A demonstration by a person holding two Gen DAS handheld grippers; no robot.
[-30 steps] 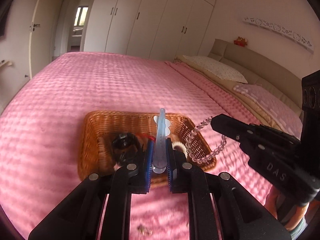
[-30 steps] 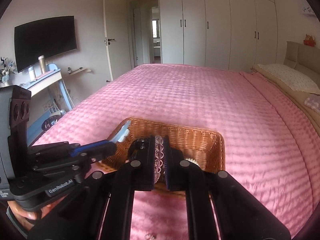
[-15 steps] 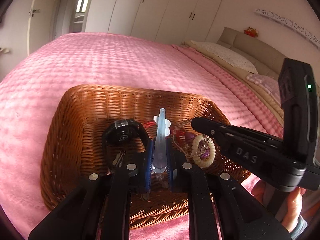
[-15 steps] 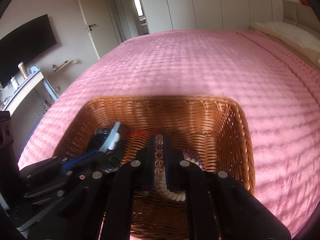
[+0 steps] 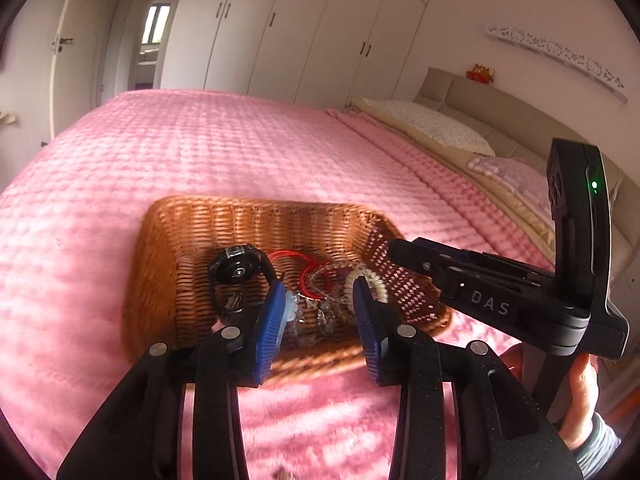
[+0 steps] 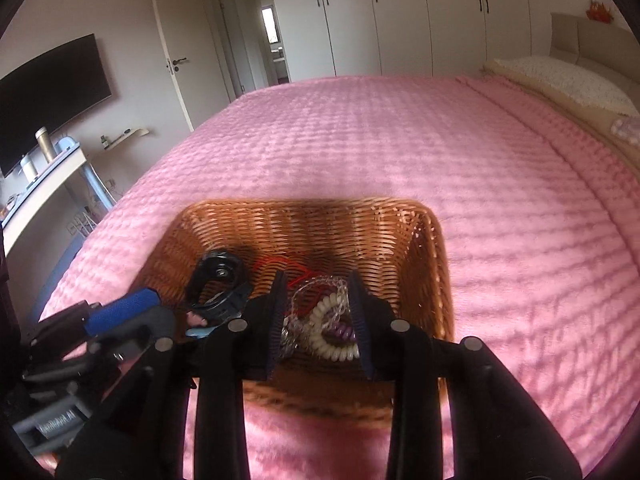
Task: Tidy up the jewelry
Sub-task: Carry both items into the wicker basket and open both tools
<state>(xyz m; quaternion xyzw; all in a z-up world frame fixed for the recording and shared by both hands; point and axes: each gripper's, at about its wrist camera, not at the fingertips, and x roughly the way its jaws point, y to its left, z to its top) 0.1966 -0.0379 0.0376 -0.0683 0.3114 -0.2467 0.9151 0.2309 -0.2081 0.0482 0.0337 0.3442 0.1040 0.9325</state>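
A brown wicker basket [image 5: 248,220] sits on the pink bed; it also shows in the right wrist view [image 6: 304,220]. Inside lie a black watch [image 5: 238,270], a red cord [image 5: 296,262], a clear bead bracelet [image 6: 316,292], a white and purple coil tie [image 6: 332,332] and a pale blue clip [image 5: 290,310]. My left gripper [image 5: 320,304] is open and empty over the basket's near edge. My right gripper [image 6: 318,296] is open and empty above the jewelry; it also shows in the left wrist view [image 5: 404,250].
The pink bedspread [image 6: 380,140] spreads all around the basket. Pillows [image 5: 432,124] and a headboard lie to the right. White wardrobes [image 5: 304,28] and a door stand behind. A desk [image 6: 44,180] and TV are at left.
Both grippers opened. The left let go of the pale blue clip and the right let go of the bead bracelet; both now lie in the basket. Both grippers have pulled back a little.
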